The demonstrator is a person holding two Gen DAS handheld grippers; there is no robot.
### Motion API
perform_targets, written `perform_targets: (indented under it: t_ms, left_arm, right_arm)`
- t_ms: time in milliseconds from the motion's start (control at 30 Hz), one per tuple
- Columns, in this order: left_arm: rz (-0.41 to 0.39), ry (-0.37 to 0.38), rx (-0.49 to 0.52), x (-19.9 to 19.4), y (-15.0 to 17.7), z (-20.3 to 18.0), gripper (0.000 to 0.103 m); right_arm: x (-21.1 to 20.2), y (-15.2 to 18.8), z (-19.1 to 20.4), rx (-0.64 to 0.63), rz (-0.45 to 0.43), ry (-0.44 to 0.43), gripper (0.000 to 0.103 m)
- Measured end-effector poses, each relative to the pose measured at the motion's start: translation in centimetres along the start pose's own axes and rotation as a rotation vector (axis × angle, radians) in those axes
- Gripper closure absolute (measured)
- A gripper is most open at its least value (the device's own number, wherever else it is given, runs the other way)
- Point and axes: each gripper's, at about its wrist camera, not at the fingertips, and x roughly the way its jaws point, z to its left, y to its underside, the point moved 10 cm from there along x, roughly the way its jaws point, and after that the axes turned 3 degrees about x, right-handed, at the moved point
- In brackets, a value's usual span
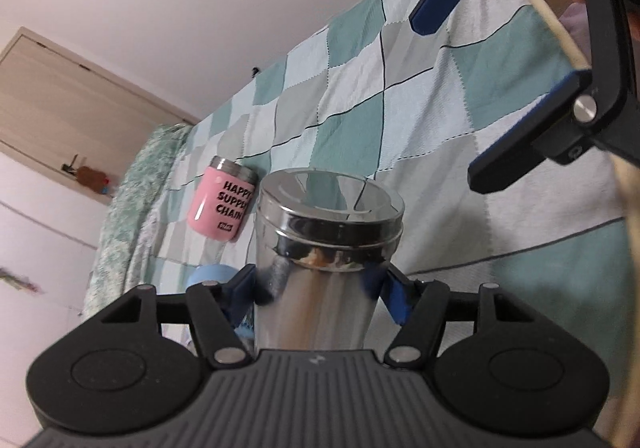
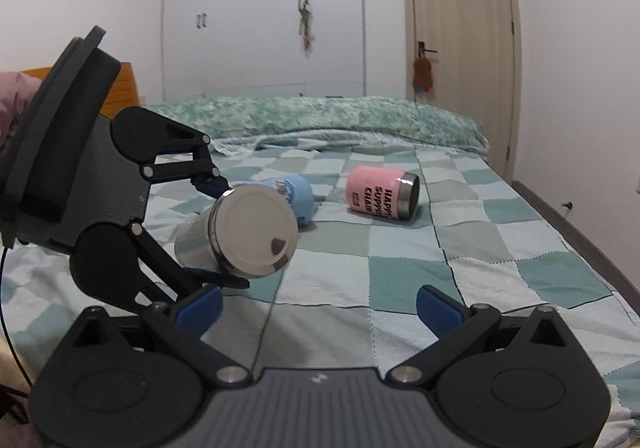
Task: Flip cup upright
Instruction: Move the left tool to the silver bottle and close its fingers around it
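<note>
Jaws of the left gripper [image 1: 316, 288] clenched on the body of a shiny steel cup with a flat lid [image 2: 244, 236], lifted clear of the bed with the teal-and-white checked quilt [image 2: 460, 248] and tilted, lid toward the right camera — likely mid-turn toward upright. Right gripper [image 2: 320, 308] spread wide and empty, hovering near, perhaps ready to assist. Lying on their sides beyond: pink lettered tumbler [image 2: 380, 191], then pale blue cup [image 2: 298, 193] just behind the steel one.

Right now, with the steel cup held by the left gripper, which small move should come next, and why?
Probably rotate the left gripper until the steel cup stands vertical. Its fingers are shut on the cup, which is tilted above the checked blanket, so lowering now would likely tip it.
</note>
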Motion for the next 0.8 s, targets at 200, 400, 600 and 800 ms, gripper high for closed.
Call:
perform_targets:
  t_ms: [200,400,600,800]
  left_arm:
    - [0.082,-0.062,-0.008,-4.4,-0.8,-1.5,0.038]
    - [0.153,-0.074,-0.037,-6.7,-1.7,-4.3,0.038]
    - [0.221,-0.019,-0.069,-5.2,-2.5,-7.6,0.037]
    - [0.244,0.009,-0.087,-1.6,-2.6,-8.9,0.037]
  right_arm:
    - [-3.7,0.5,0.3,-0.007,-0.029,-0.058,0.0]
    - [-6.6,1.4,0.1,-0.017,-0.039,-0.097,0.0]
    - [-8.4,2.3,-0.7,-0.022,-0.037,-0.103,0.0]
    - [-8.9,3.0,-3.1,-0.002,-0.023,-0.055,0.0]
